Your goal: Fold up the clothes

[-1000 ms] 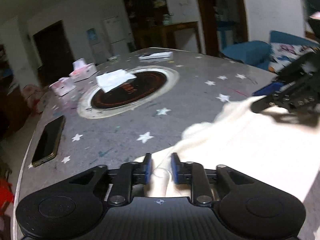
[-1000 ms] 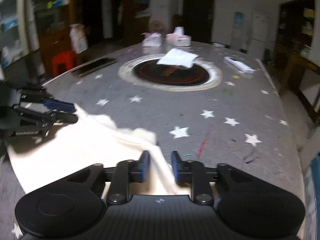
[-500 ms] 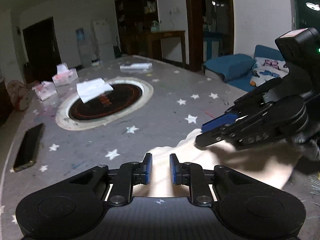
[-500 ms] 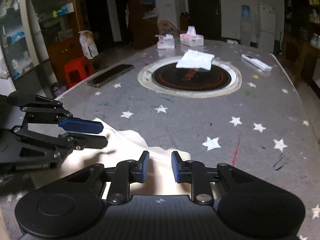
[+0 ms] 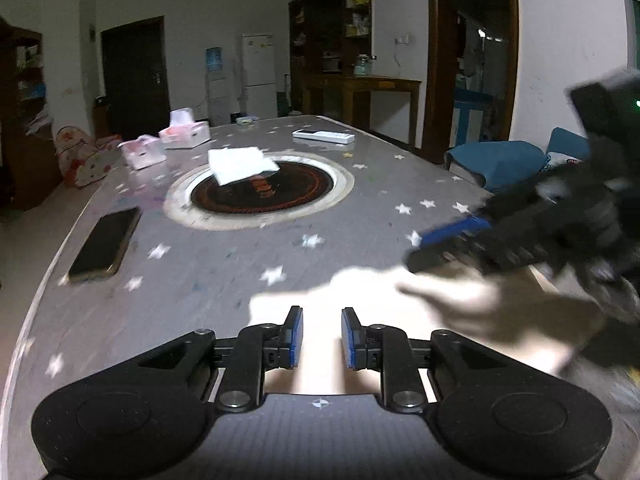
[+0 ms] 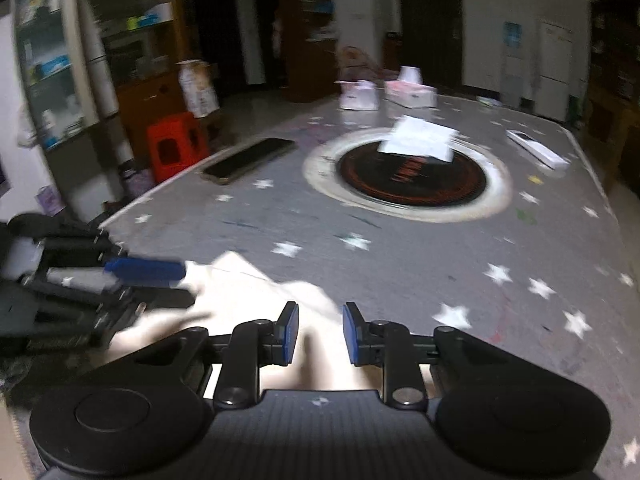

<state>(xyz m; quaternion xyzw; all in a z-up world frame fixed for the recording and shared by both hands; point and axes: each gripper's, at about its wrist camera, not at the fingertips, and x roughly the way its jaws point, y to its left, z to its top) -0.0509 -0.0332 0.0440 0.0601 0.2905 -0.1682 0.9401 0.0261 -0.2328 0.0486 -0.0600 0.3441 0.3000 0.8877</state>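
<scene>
Both grippers sit at the near edge of a grey star-patterned table [image 5: 224,264], above a cream garment [image 5: 472,308] that lies bunched on the tabletop.

Left gripper [image 5: 322,336]: the 2 blue-padded fingers [image 5: 295,336] stand apart with a clear gap. Cream cloth shows in the gap and beneath it; the views do not show whether the pads touch the cloth. The gripper holds nothing.

Right gripper [image 6: 320,334]: the 2 fingers stand apart by a similar gap, with the garment [image 6: 256,280] directly below and ahead. Nothing is clamped between the pads. In the left wrist view this gripper [image 5: 448,244] appears motion-blurred at the right, fingers parted, just above the far edge of the garment.

Other items on the table:
- A round dark inset [image 5: 262,192] with a pale ring at the table centre, with a folded white cloth [image 5: 240,164] resting partly on it.
- A dark phone [image 5: 106,244] near the left edge.
- 2 pink tissue boxes [image 5: 184,134] at the far side.
- A white remote [image 5: 323,136] at the far right.
</scene>
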